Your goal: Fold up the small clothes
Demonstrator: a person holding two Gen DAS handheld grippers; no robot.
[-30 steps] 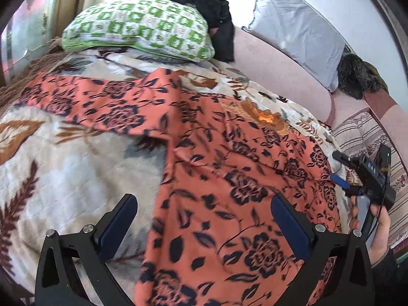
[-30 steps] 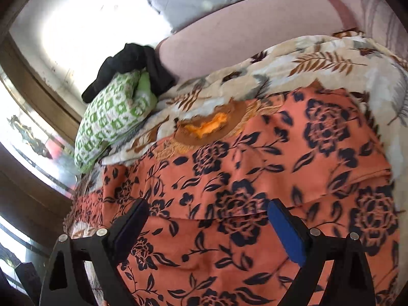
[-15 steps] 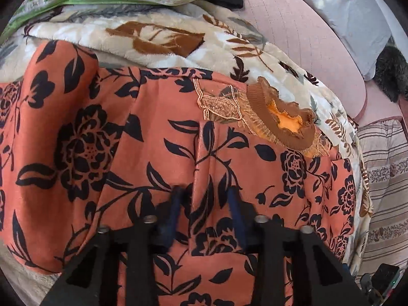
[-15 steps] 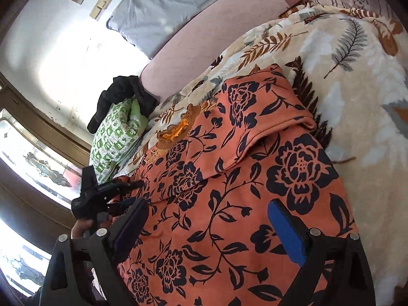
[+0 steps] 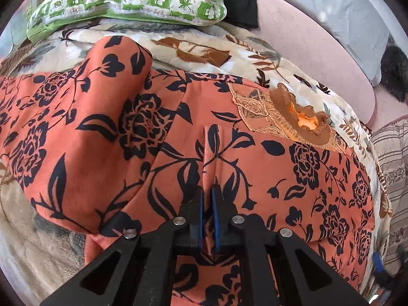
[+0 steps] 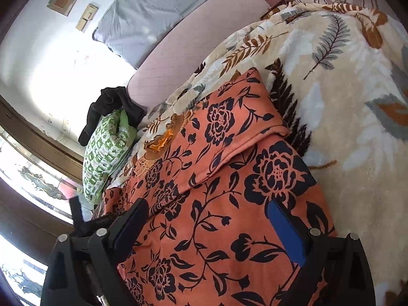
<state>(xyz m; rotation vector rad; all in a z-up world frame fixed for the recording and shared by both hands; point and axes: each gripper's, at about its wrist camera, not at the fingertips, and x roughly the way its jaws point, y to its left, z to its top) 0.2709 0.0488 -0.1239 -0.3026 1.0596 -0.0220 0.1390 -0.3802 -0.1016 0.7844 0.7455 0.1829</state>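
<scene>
Our left gripper (image 5: 207,199) has its two blue-padded fingers drawn together on a pinched ridge of the orange garment with a black flower-and-leaf print (image 5: 255,168), near the middle of the cloth; a narrow crease runs up from the pads toward the neckline. Our right gripper (image 6: 211,227) hovers over the same garment with its jaws standing wide apart, the printed cloth lying flat between and under its fingers and nothing gripped; the black frame of the left gripper shows at the left edge of the right wrist view. We see the garment spread on a cream fleece blanket printed with brown and grey leaves (image 6: 331,81), which covers the bed. It has a brown ribbed collar with a bright orange lining (image 5: 303,122) and some lace-like embroidery just beside it. One sleeve lies folded over the body in the right wrist view, its hem forming a clean diagonal edge, while in the left wrist view the other sleeve bulges up toward a green-and-white patterned pillow (image 5: 132,0). Beyond the blanket sit a pink quilted cushion (image 6: 204,40), a grey pillow (image 6: 158,12) and a heap of black clothing (image 6: 109,109).
</scene>
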